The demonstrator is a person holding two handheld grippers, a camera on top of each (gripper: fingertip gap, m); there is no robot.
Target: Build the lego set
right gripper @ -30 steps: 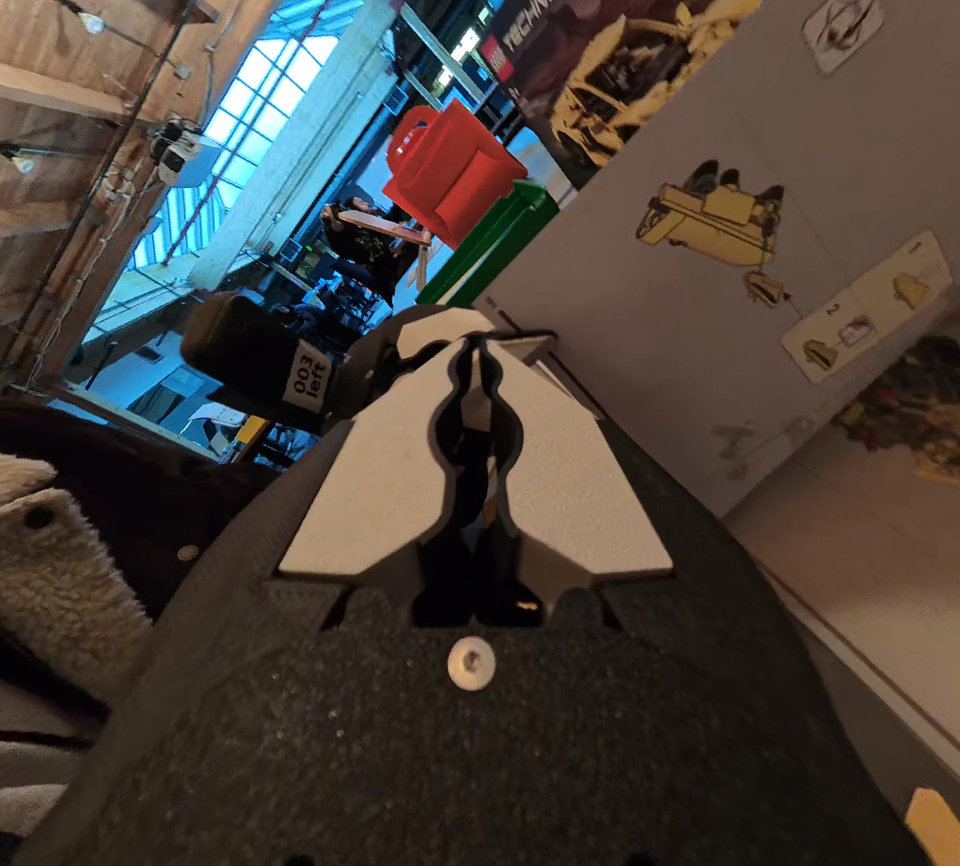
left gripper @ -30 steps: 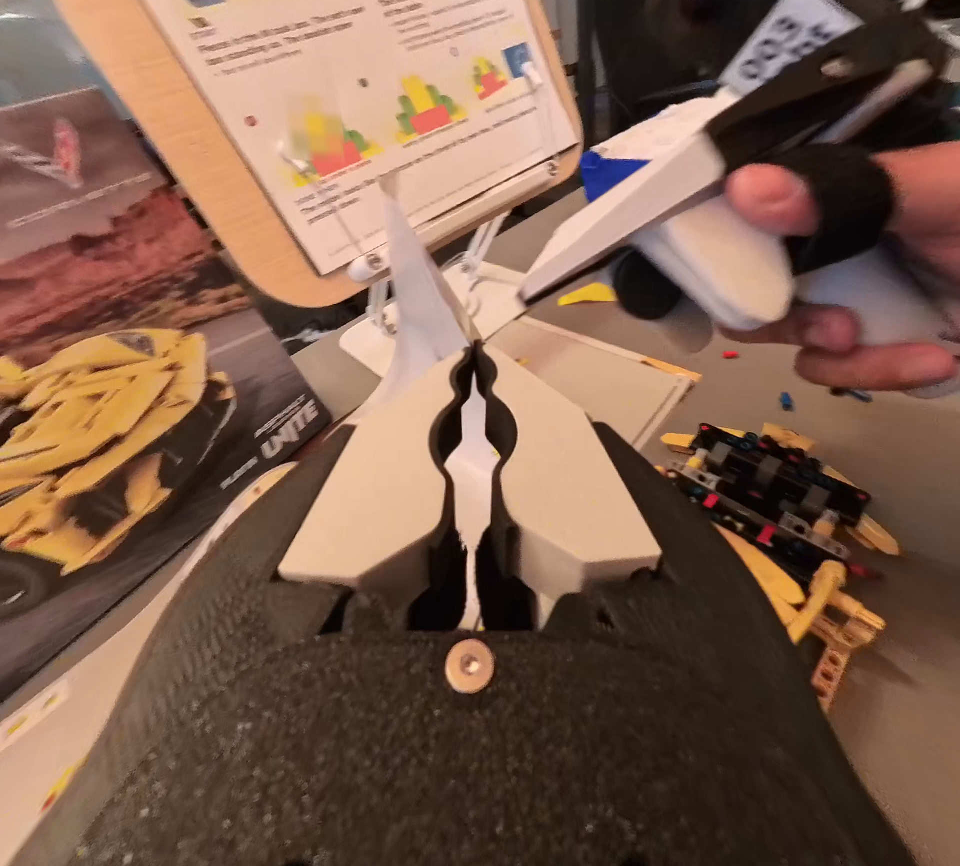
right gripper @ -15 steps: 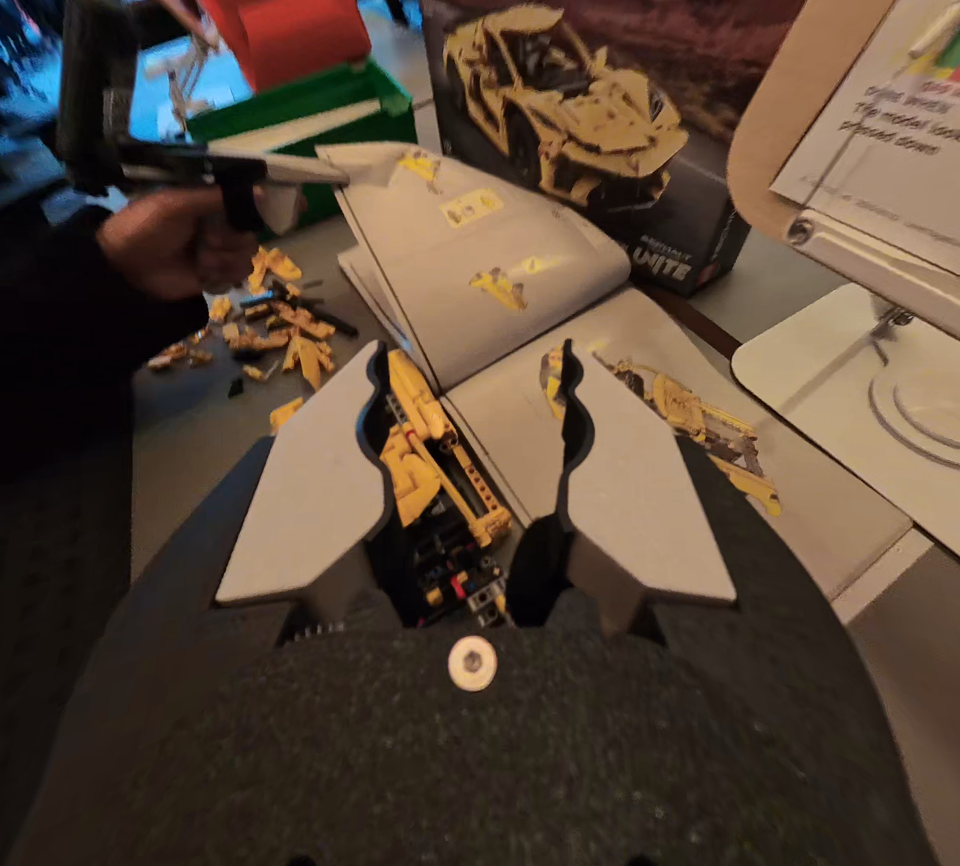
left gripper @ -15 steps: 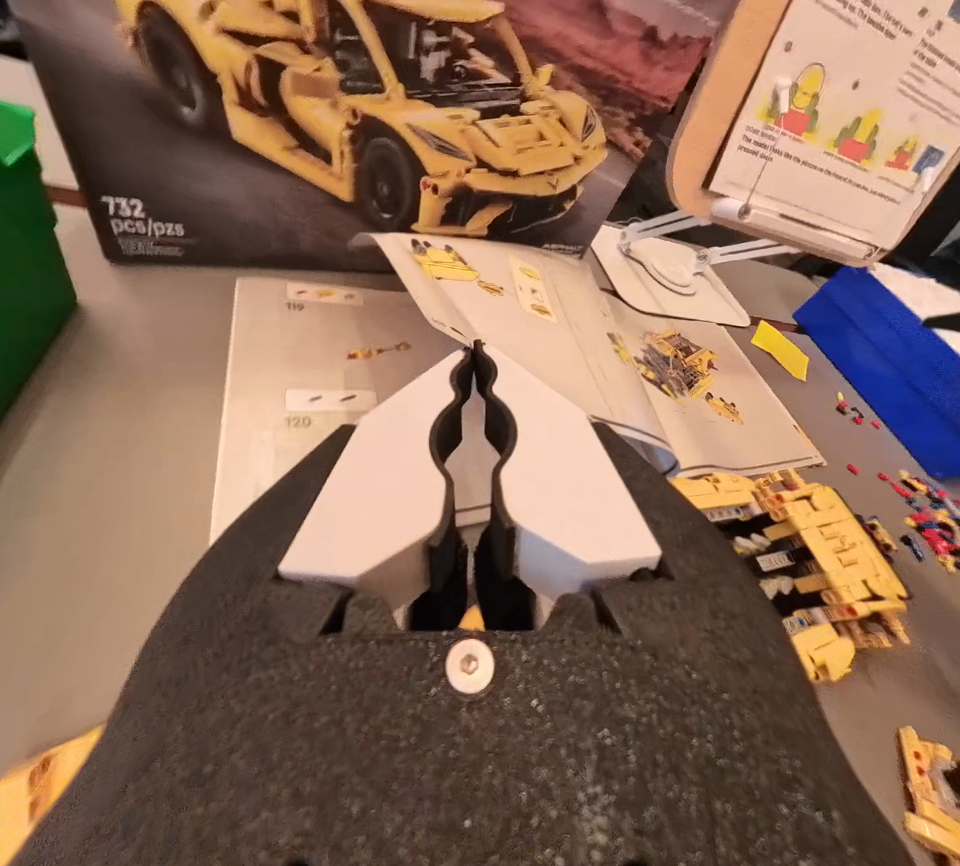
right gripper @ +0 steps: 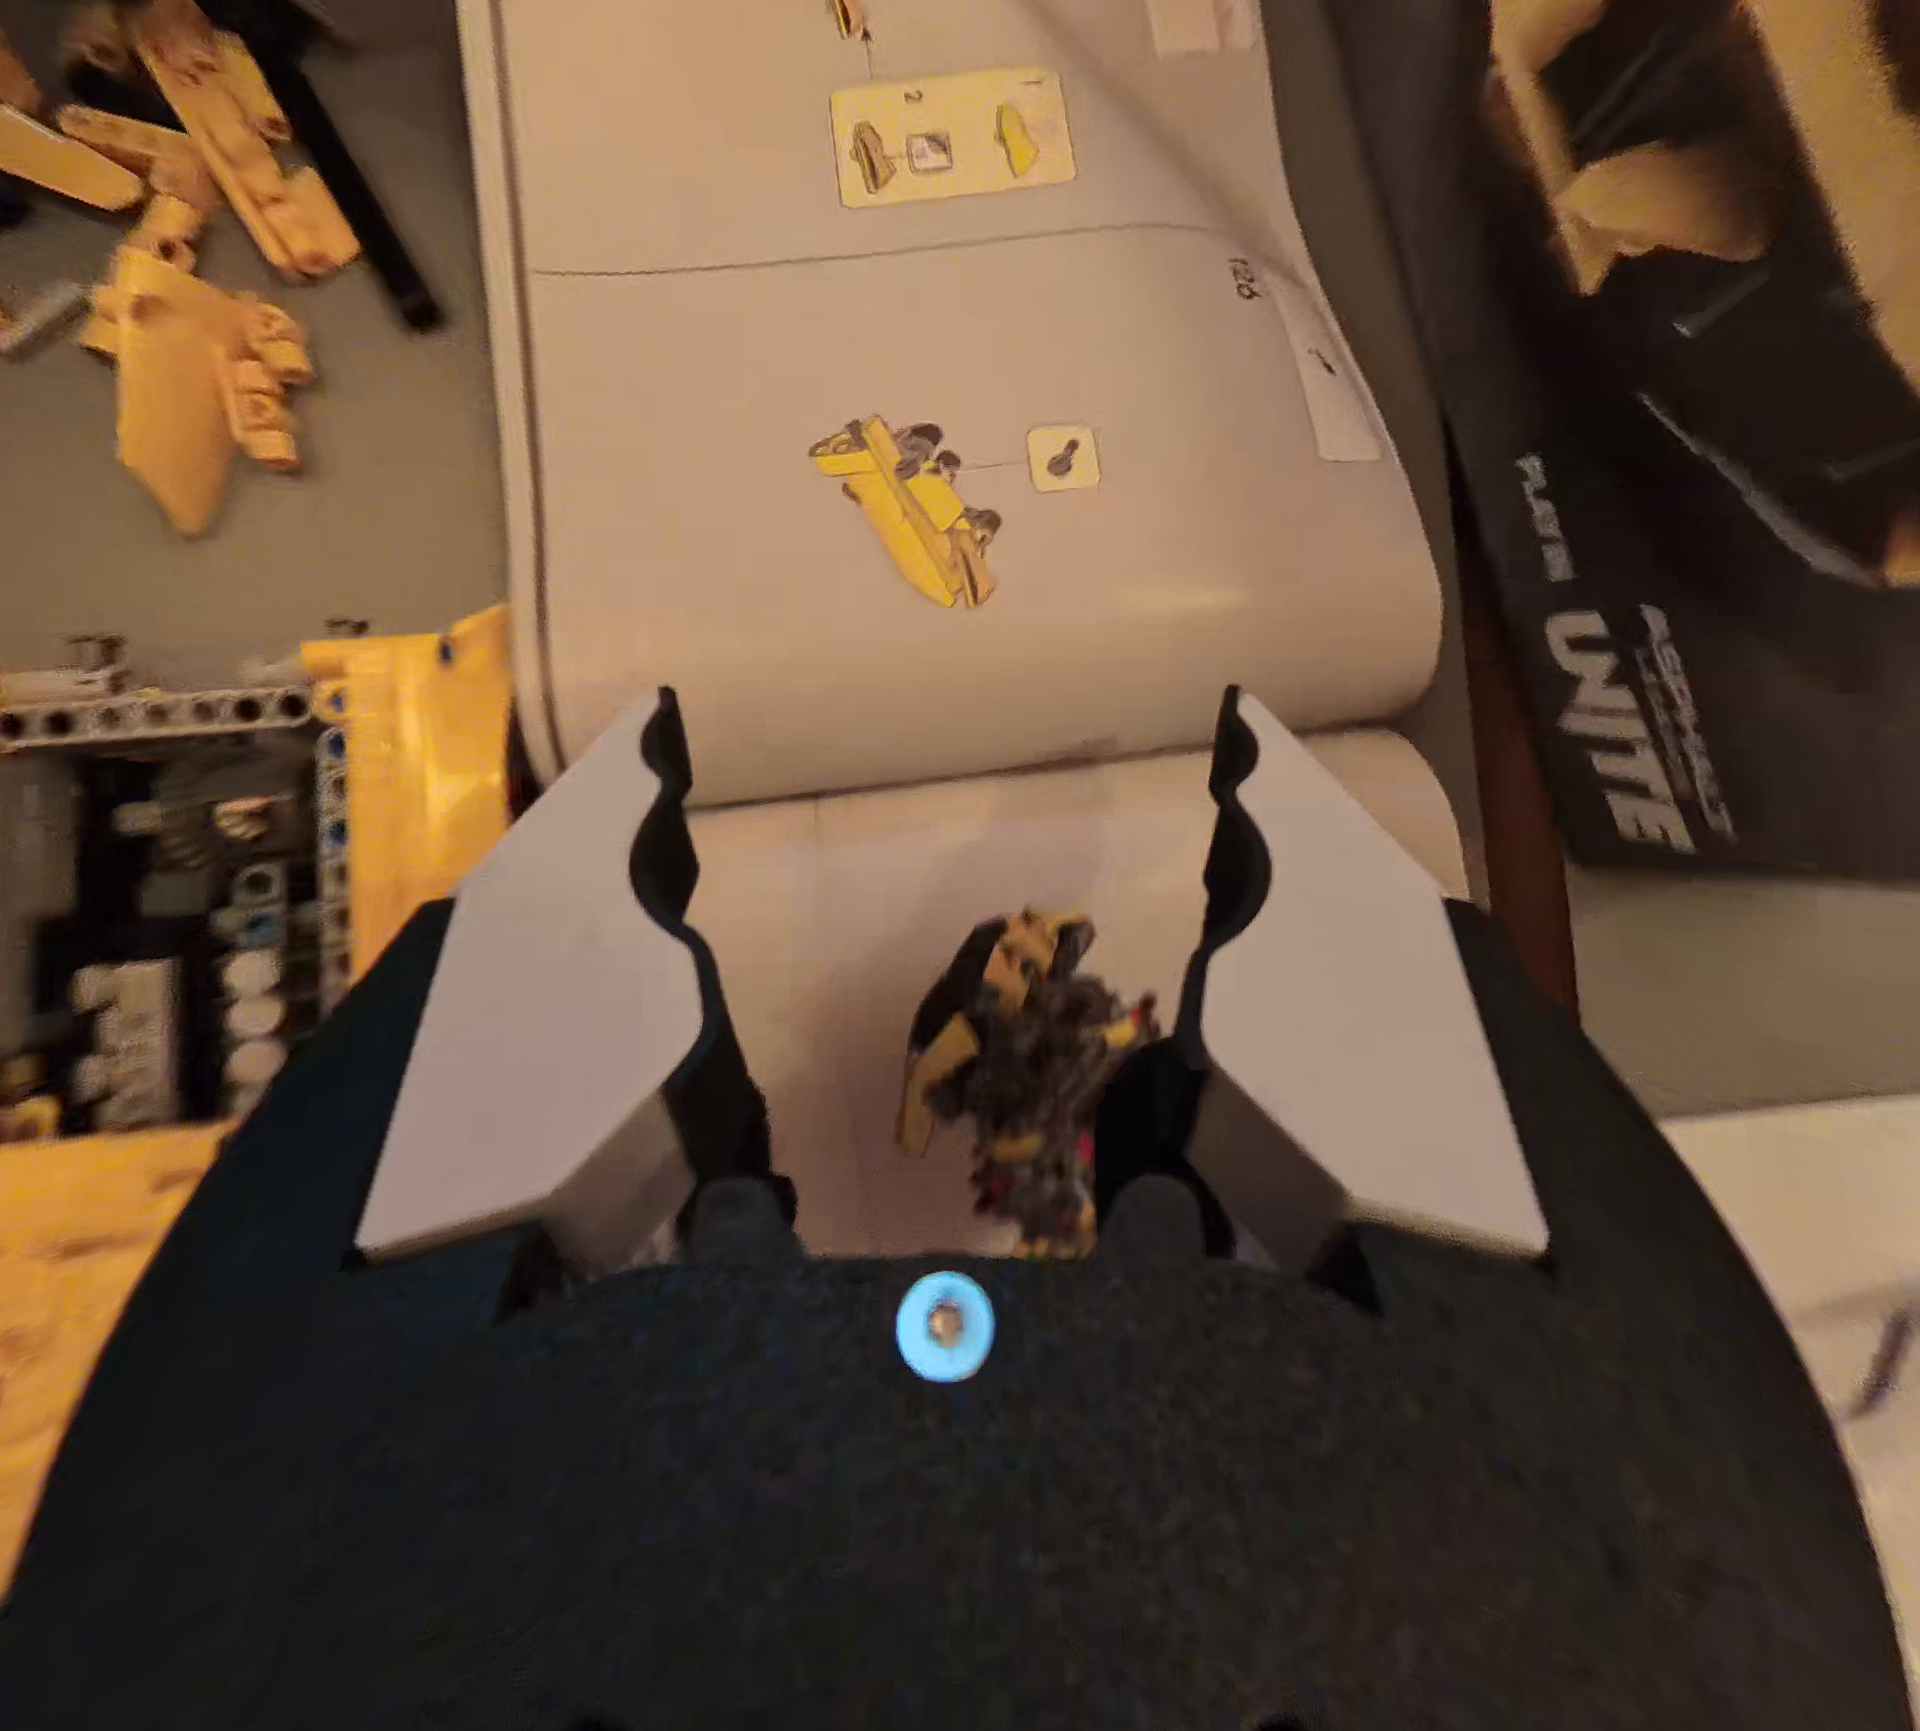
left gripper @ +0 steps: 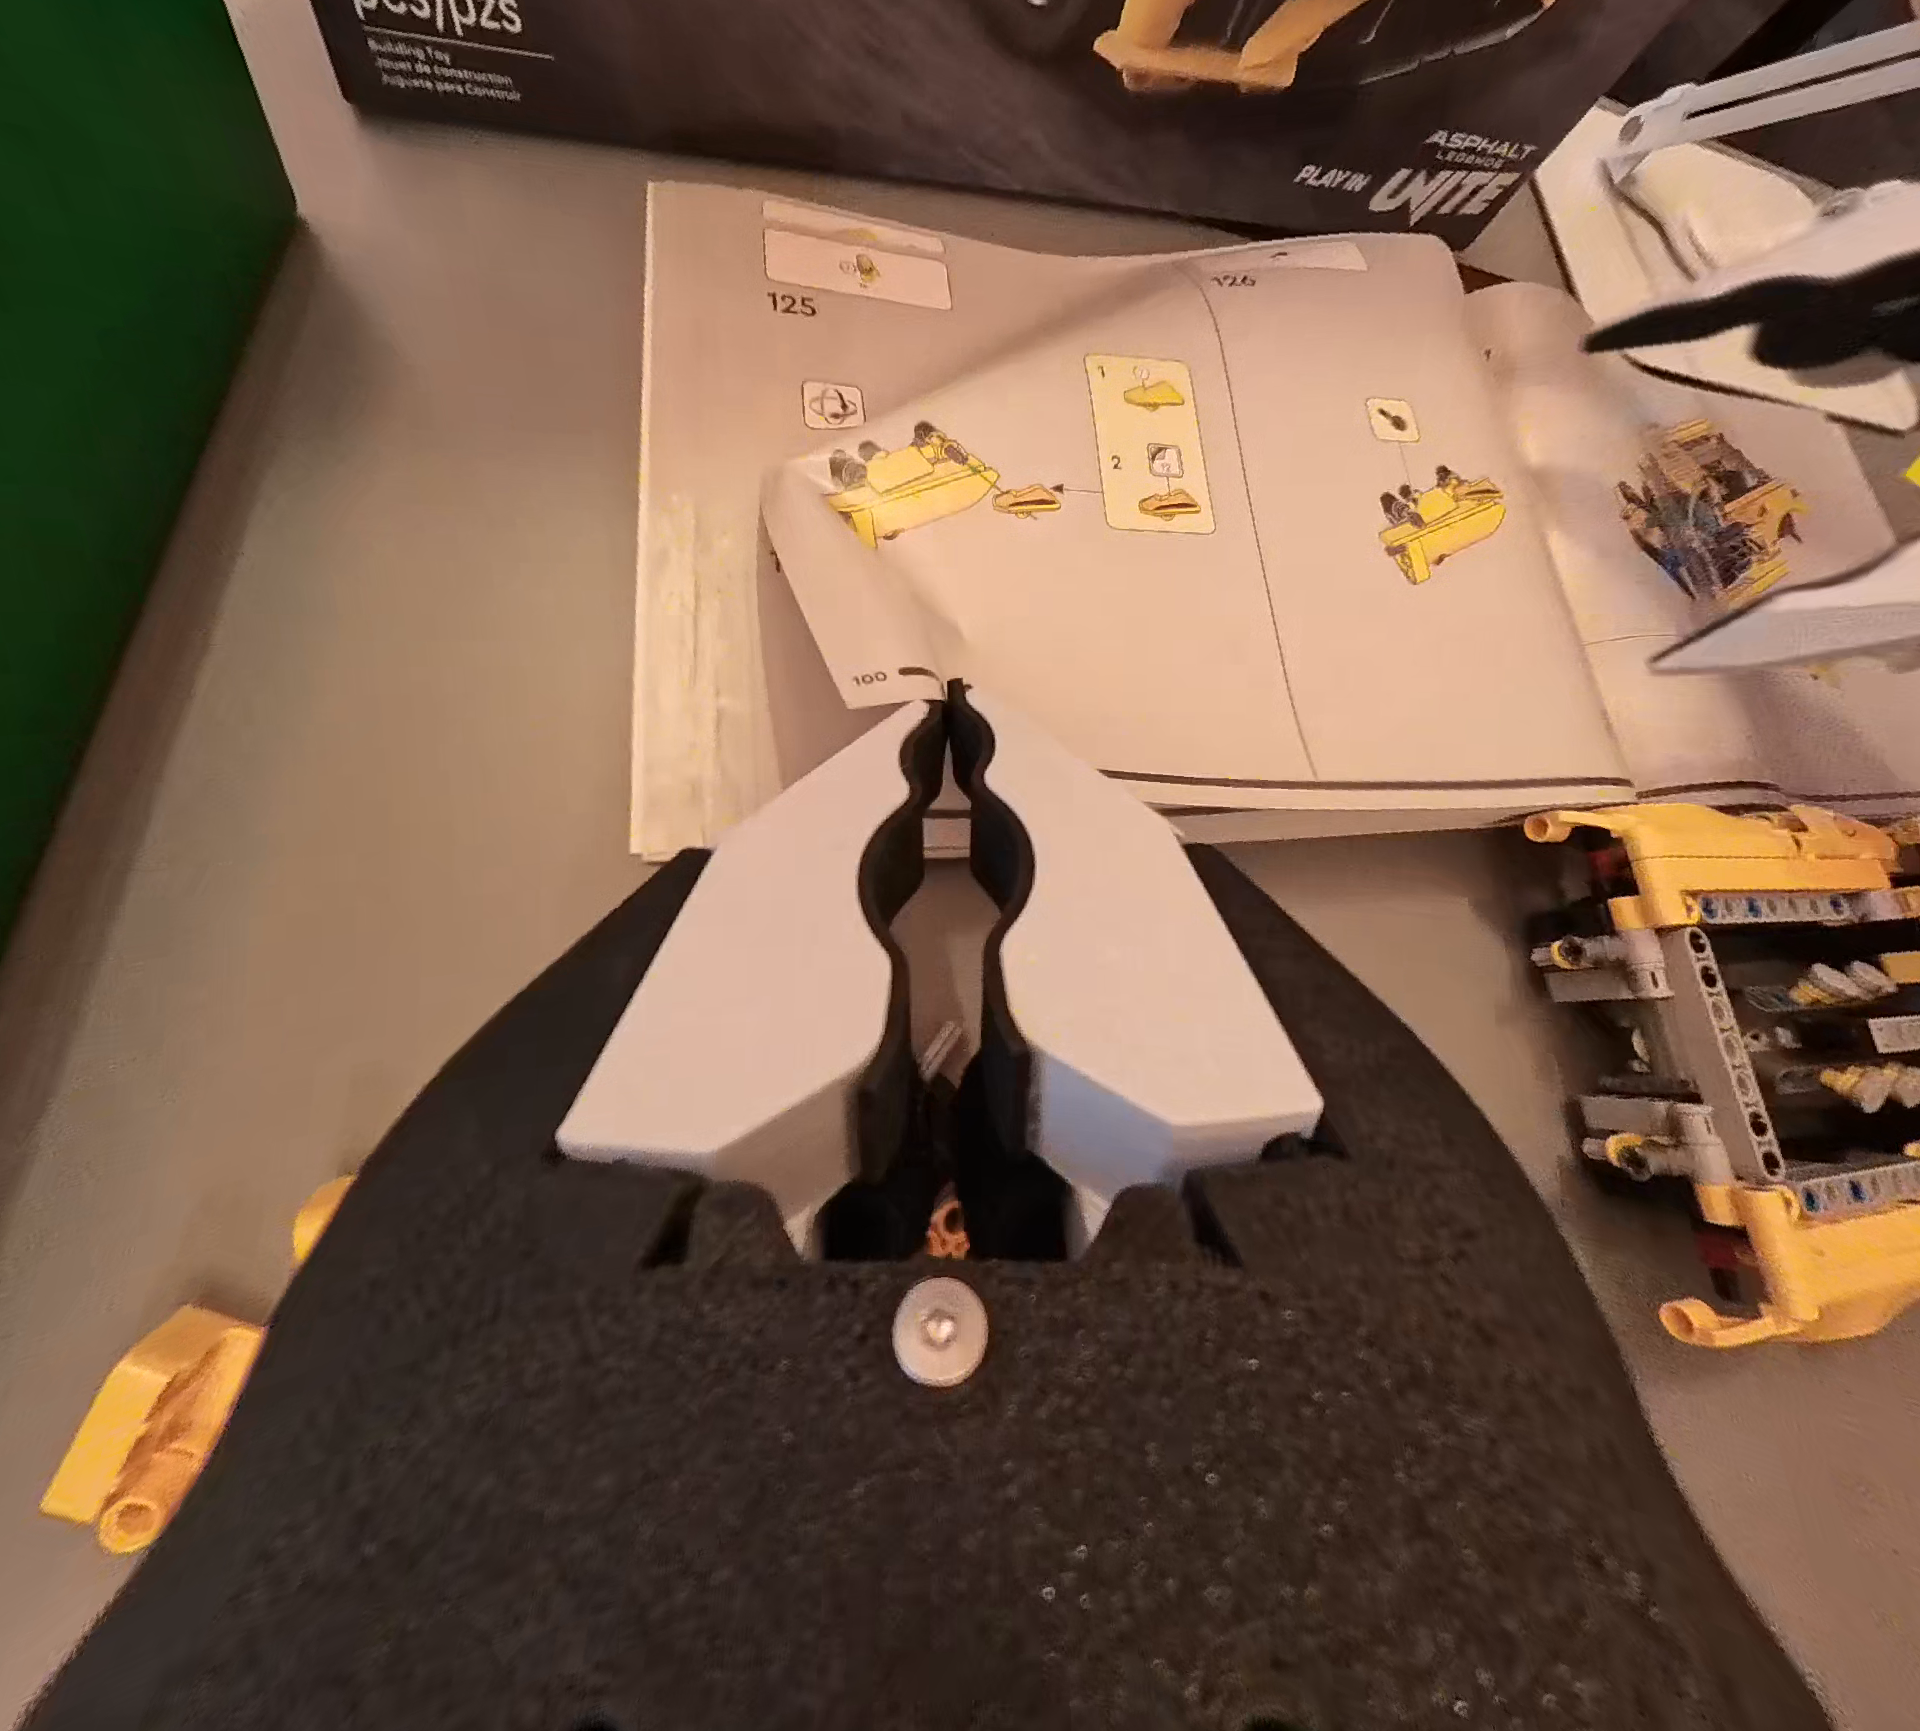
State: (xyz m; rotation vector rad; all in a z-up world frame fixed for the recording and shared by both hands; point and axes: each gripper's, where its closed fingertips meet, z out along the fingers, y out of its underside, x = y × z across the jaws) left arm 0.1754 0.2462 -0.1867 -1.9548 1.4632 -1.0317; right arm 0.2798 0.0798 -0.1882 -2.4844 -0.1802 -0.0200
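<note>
In the left wrist view, a green bin (left gripper: 114, 331) stands at the far left edge of the grey surface (left gripper: 364, 746). Near the left corner lie loose yellow pieces (left gripper: 156, 1432). The set's box (left gripper: 831, 19) stands upright at the far side, and the open manual (left gripper: 1091, 538) lies flat in front of it. The left tool (left gripper: 948, 694) has its tips pressed together on the near corner of a page (left gripper: 1039, 601), which is lifted and curled over the spread. To the right, just beside the manual's near edge, sits the half-built yellow and black model (left gripper: 1745, 1037). At the far right, above the manual's right page, the right tool (left gripper: 1787, 476) shows partly, its fingers wide apart.

In the right wrist view, more yellow parts (right gripper: 197, 227) are scattered at the far left, with the model (right gripper: 260, 850) nearer on the left. The manual (right gripper: 935, 331) runs up the middle, its raised page bowed. The right tool (right gripper: 948, 725) hovers over the manual with a wide gap between its fingers and nothing held between them; a printed picture on the page shows through the gap. The box (right gripper: 1714, 331) fills the right side, and a white base (right gripper: 1808, 1318) lies at the near right.
</note>
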